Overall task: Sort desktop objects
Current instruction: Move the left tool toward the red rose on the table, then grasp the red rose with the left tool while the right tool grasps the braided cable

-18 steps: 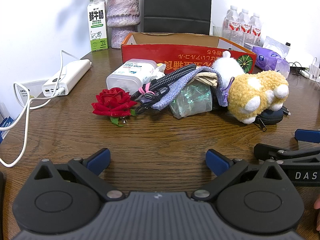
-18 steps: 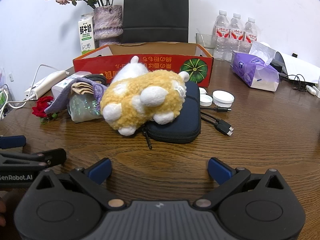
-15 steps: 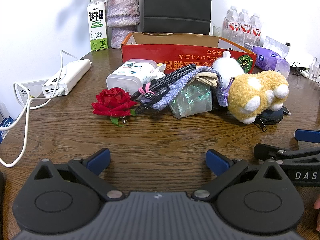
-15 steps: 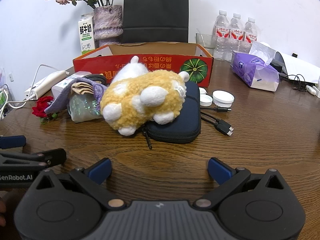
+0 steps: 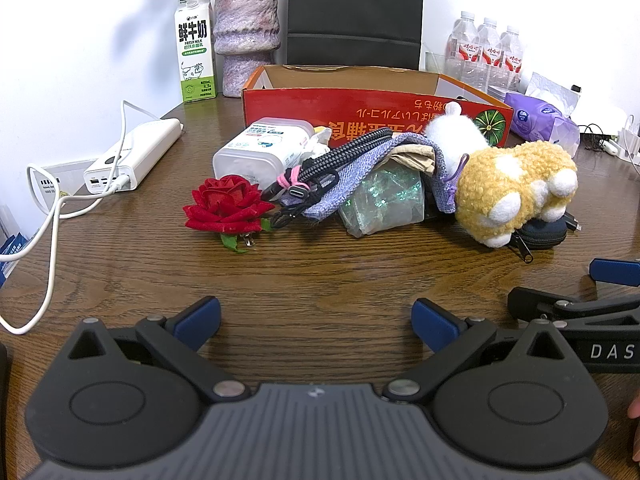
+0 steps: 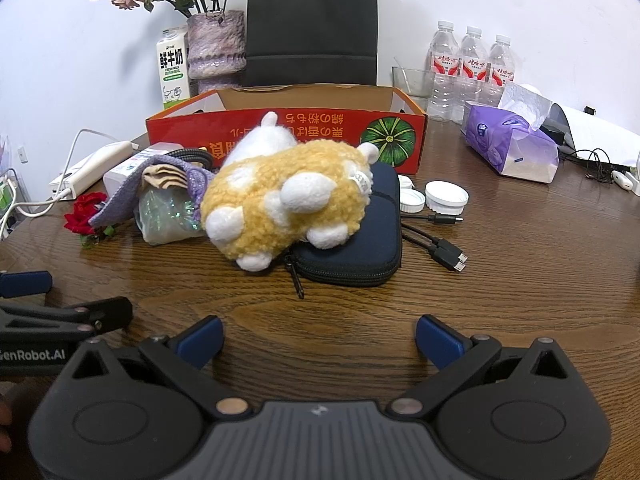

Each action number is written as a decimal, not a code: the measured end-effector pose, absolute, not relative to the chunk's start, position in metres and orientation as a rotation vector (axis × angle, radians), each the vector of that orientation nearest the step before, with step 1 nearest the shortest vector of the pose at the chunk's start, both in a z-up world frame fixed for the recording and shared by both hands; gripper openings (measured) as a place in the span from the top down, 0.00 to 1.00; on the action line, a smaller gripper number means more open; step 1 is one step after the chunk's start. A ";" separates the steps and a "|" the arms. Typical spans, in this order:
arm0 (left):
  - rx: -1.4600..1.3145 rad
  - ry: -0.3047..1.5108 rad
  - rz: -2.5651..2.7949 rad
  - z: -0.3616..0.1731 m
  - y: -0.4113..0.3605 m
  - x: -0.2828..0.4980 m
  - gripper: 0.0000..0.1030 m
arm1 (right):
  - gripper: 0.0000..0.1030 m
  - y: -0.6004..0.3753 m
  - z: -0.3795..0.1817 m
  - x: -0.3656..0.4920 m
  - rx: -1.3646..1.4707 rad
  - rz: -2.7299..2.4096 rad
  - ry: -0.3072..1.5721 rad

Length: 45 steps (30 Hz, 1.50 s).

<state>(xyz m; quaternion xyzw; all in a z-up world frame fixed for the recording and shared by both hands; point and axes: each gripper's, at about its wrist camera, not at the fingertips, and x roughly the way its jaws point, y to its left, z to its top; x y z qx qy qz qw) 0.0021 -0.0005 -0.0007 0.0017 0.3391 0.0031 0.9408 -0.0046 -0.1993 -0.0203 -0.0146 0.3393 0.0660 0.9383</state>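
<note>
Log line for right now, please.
phase: pre-grasp | left gripper: open, empty | right gripper: open, empty | plush toy: lying on dark case | red box: behind pile

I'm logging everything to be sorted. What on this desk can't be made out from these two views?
- Red box interior: both views, hidden by its front wall.
- Zip case: plush toy lies over part of it.
- Clear bag contents: purple cloth covers the top.
- Right tongs: cut off by left view's edge.

Right gripper (image 6: 318, 330) fingers (image 6: 200, 334) spread, empty; plush toy (image 6: 288, 204) atop navy case (image 6: 360, 240).
</note>
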 end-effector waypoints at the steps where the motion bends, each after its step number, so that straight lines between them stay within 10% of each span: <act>1: 0.005 0.692 0.007 -0.001 -0.001 0.002 0.00 | 0.00 -0.199 -0.020 -0.005 -0.030 0.135 0.693; 27: -0.137 0.623 0.097 0.032 0.069 0.049 0.00 | 0.12 -0.235 0.027 0.008 0.064 0.264 0.490; 33: -0.192 0.664 0.063 0.022 0.081 0.070 0.26 | 0.19 -0.200 0.054 0.035 0.050 0.471 0.456; 41: -0.148 0.698 -0.019 0.012 0.071 0.074 0.57 | 0.46 -0.118 0.033 0.114 -0.022 0.478 0.695; 45: -0.099 0.667 -0.037 0.019 0.066 0.067 0.64 | 0.82 -0.114 0.023 0.133 0.032 0.392 0.727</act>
